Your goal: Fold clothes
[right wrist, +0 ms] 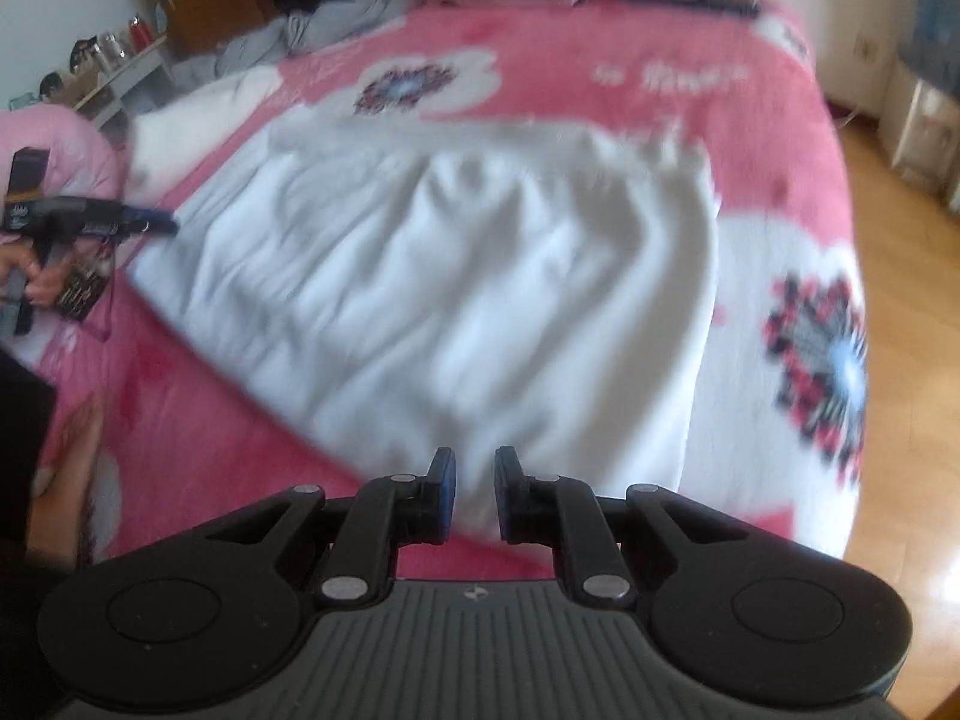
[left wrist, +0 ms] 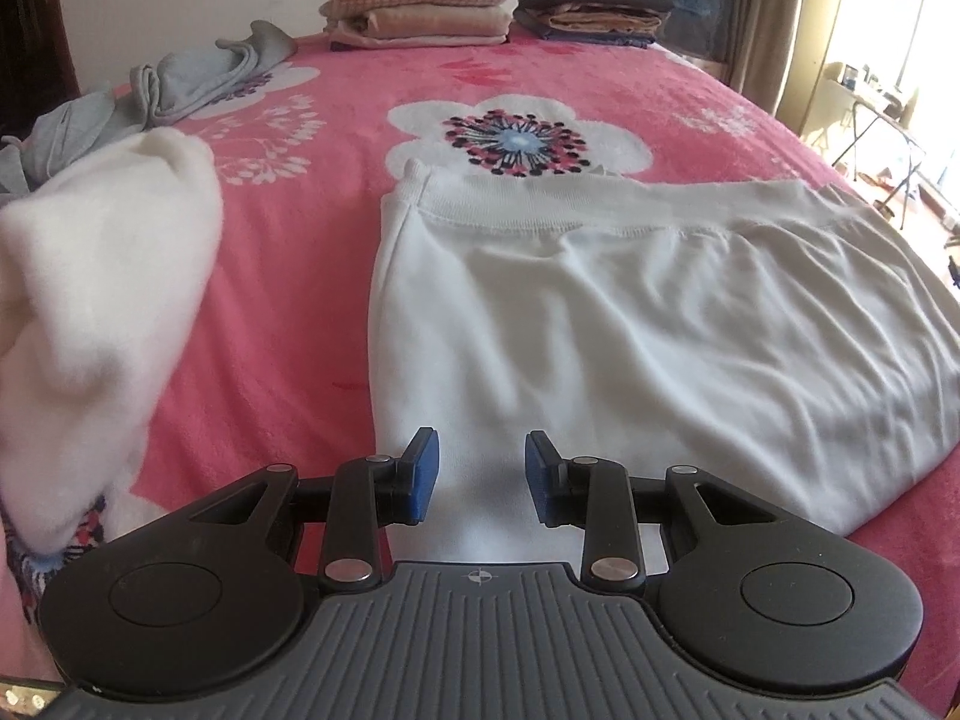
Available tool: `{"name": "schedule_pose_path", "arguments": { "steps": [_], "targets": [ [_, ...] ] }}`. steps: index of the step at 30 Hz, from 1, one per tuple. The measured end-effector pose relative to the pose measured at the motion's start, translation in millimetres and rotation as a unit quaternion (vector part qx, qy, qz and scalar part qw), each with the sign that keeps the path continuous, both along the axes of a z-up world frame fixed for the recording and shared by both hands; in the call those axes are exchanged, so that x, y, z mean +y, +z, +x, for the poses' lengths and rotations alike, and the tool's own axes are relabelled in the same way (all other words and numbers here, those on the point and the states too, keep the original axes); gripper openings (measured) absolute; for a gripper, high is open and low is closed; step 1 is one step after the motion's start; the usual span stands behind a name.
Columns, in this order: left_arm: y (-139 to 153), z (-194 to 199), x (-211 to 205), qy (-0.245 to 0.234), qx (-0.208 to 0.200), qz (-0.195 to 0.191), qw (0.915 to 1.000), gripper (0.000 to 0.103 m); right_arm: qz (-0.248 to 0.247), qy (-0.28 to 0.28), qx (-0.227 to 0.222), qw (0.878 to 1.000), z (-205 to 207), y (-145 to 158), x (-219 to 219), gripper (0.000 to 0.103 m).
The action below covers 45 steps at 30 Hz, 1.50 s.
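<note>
A white garment [left wrist: 630, 312] with a ribbed band along its far edge lies spread flat on the pink flowered blanket [left wrist: 288, 312]. My left gripper [left wrist: 481, 450] hovers over the garment's near left part, its blue pads apart and only flat cloth showing below the gap. The right wrist view is blurred. In it the same white garment [right wrist: 456, 276] fills the middle, and my right gripper [right wrist: 474, 465] stands over its near edge with a narrow gap and nothing pinched. The left gripper [right wrist: 171, 223] shows at the garment's left edge, held by a hand [right wrist: 36, 279].
A fluffy white garment [left wrist: 102, 276] is heaped at the left and grey clothes [left wrist: 198, 78] lie behind it. Two folded stacks [left wrist: 414, 6] [left wrist: 588, 6] stand at the bed's far end. The bed drops to a wooden floor [right wrist: 900, 228] on the right.
</note>
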State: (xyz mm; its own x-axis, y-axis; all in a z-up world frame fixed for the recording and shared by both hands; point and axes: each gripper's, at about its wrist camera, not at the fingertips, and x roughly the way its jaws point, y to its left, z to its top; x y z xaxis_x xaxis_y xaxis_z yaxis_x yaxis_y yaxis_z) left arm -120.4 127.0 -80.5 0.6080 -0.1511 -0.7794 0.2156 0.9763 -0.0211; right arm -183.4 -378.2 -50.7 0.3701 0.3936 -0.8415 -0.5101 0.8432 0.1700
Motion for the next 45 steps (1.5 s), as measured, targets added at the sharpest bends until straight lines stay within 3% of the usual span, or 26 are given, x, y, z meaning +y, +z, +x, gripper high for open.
{"name": "schedule_pose_path", "arguments": {
  "steps": [3,4,8,11,14,16,19,22,26,30,33,36,39,45],
  "targets": [
    [2.4,-6.4,3.8,-0.003,-0.005,0.016,0.9999,0.031,-0.084,-0.008,0.021,0.996,-2.6,-28.3,-1.7,0.015],
    [5.5,-10.2,5.1,-0.005,-0.009,0.022,0.9997,0.031,-0.089,-0.009,0.018,0.996,-7.2,-28.1,-4.7,0.015],
    [18.6,-18.7,-5.6,-0.042,-0.035,-0.002,0.9985,0.031,-0.087,-0.01,0.002,0.996,-3.8,-4.5,1.8,0.015],
    [22.0,-15.2,-36.0,-0.102,-0.042,-0.031,0.9934,0.031,-0.051,0.024,-0.028,0.998,4.1,7.6,28.8,0.015],
    [15.4,-13.5,-70.1,-0.161,-0.028,-0.037,0.9859,0.032,-0.017,0.08,-0.046,0.996,11.2,4.1,66.8,0.015],
    [2.6,-15.8,-82.6,-0.179,0.007,-0.01,0.9839,0.032,-0.01,0.104,-0.039,0.994,15.8,-5.5,87.9,0.015],
    [-13.5,-28.4,-68.3,-0.151,0.058,0.04,0.9859,0.032,-0.022,0.115,-0.027,0.993,17.6,-15.9,103.3,0.015],
    [-5.7,-37.8,-31.9,-0.097,0.078,0.011,0.9922,0.032,-0.016,0.098,-0.022,0.995,13.5,-11.0,97.6,0.015],
    [13.7,-26.5,-14.6,-0.057,0.06,-0.025,0.9962,0.035,0.004,0.06,-0.023,0.998,20.5,-10.5,93.1,0.015],
    [23.6,-5.7,-33.4,-0.071,0.031,-0.05,0.9957,0.039,0.029,0.025,-0.026,0.999,32.4,-13.3,100.0,0.015],
    [21.6,8.3,-49.3,-0.078,0.033,-0.068,0.9941,0.042,0.04,0.003,-0.03,0.999,39.2,-14.7,112.4,0.015],
    [14.3,18.0,-62.1,-0.075,0.027,-0.056,0.9953,0.043,0.046,-0.012,-0.033,0.998,40.6,-12.7,118.6,0.017],
    [6.6,26.6,-72.3,-0.067,0.022,-0.041,0.9966,0.043,0.056,-0.02,-0.032,0.998,41.6,-12.9,122.3,0.026],
    [-0.3,36.7,-63.2,-0.04,0.027,-0.034,0.9983,0.044,0.071,-0.044,-0.005,0.997,49.0,-25.2,120.7,0.026]
  ]
}}
